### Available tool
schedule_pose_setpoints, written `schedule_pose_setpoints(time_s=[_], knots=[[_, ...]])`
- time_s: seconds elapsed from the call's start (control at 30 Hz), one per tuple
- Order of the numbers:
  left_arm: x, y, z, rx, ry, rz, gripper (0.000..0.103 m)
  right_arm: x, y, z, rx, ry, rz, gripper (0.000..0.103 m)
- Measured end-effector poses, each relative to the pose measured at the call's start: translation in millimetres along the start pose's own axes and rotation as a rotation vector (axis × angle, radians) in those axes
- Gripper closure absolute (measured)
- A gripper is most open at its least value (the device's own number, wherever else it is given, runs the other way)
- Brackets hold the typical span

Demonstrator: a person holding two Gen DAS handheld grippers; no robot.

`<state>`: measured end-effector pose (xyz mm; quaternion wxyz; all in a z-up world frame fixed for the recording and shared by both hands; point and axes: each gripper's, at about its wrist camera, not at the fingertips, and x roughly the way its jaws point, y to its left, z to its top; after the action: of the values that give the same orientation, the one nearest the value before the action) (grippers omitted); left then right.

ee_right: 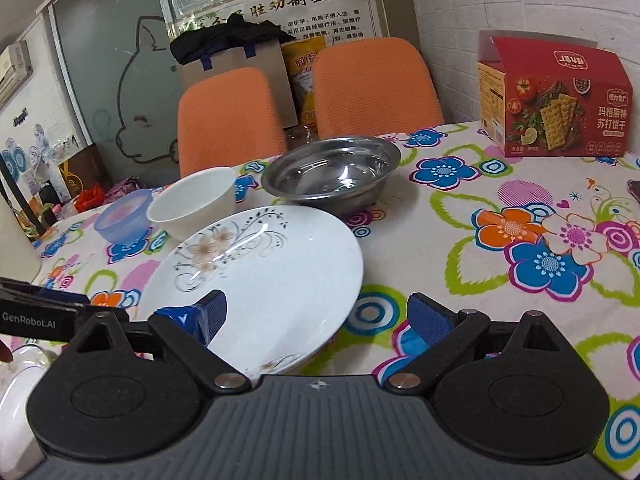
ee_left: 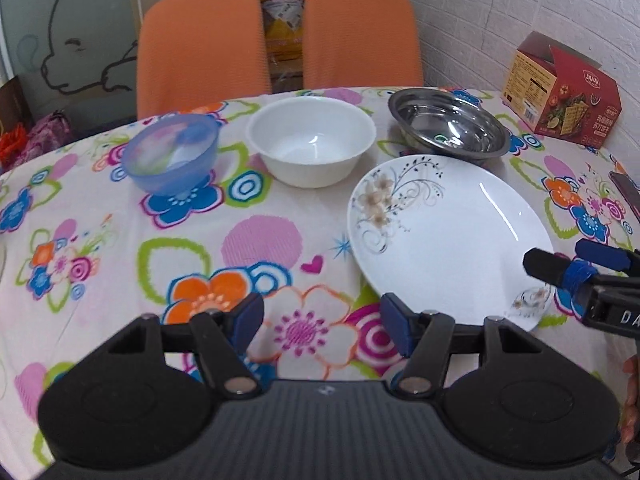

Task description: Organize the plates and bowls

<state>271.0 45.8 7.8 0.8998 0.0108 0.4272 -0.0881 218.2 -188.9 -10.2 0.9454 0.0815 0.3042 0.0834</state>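
Four dishes sit on the flowered tablecloth. A translucent blue bowl (ee_left: 172,152) (ee_right: 124,216) is at the far left, a white bowl (ee_left: 312,140) (ee_right: 192,208) stands beside it, and a steel bowl (ee_left: 448,120) (ee_right: 332,172) is to the right. Nearest lies a white plate with a flower pattern (ee_left: 448,240) (ee_right: 260,276). My left gripper (ee_left: 322,324) is open over the cloth, just left of the plate, holding nothing. My right gripper (ee_right: 320,318) (ee_left: 560,260) is open at the plate's near right rim. Its left finger is over the plate and its right finger is over the cloth.
A red cracker box (ee_left: 560,92) (ee_right: 556,100) stands at the table's far right by the brick wall. Two orange chairs (ee_left: 200,44) (ee_right: 376,84) face the far edge. A phone (ee_left: 628,192) lies at the right. Another white dish (ee_right: 20,384) shows at the lower left.
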Motion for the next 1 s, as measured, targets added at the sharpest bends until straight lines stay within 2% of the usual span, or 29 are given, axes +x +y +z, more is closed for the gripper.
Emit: schedule_pose_setpoints(time_s=[0.17, 0.3, 0.47, 0.57, 0.6, 0.73, 0.8, 0.87, 1.0], knots=[[29.2, -8.1, 33.7, 0.000, 0.045, -0.046, 0.039, 30.4, -5.0, 6.4, -0.045, 0.074, 0.009, 0.019], [45.9, -17.6, 43.0, 0.023, 0.052, -0.034, 0.039, 41.5, -3.9, 7.7, -0.064, 0.092, 0.015, 0.018], [63.1, -20.5, 42.6, 0.013, 0.085, -0.045, 0.039, 46.0, 1.9, 9.2, -0.096, 0.093, 0.012, 0.018], [66.1, -18.3, 40.6, -0.017, 0.089, -0.057, 0.039, 49.0, 11.6, 5.7, -0.175, 0.099, -0.013, 0.018], [65.5, -18.7, 39.9, -0.017, 0.086, -0.055, 0.039, 48.8, 12.6, 4.4, -0.181, 0.095, 0.003, 0.017], [62.5, -23.6, 36.6, -0.017, 0.076, -0.069, 0.047, 46.0, 17.7, 1.0, -0.171, 0.086, 0.002, 0.016], [61.6, -29.2, 35.8, -0.007, 0.077, -0.086, 0.052, 46.2, 27.0, -0.9, -0.188, 0.095, 0.028, 0.016], [62.1, -33.3, 35.7, -0.012, 0.070, -0.062, 0.052, 47.7, 33.6, -0.9, -0.177, 0.096, 0.002, 0.015], [61.1, -32.4, 36.8, -0.017, 0.084, -0.066, 0.053, 49.1, 36.1, 1.9, -0.159, 0.110, -0.018, 0.016]])
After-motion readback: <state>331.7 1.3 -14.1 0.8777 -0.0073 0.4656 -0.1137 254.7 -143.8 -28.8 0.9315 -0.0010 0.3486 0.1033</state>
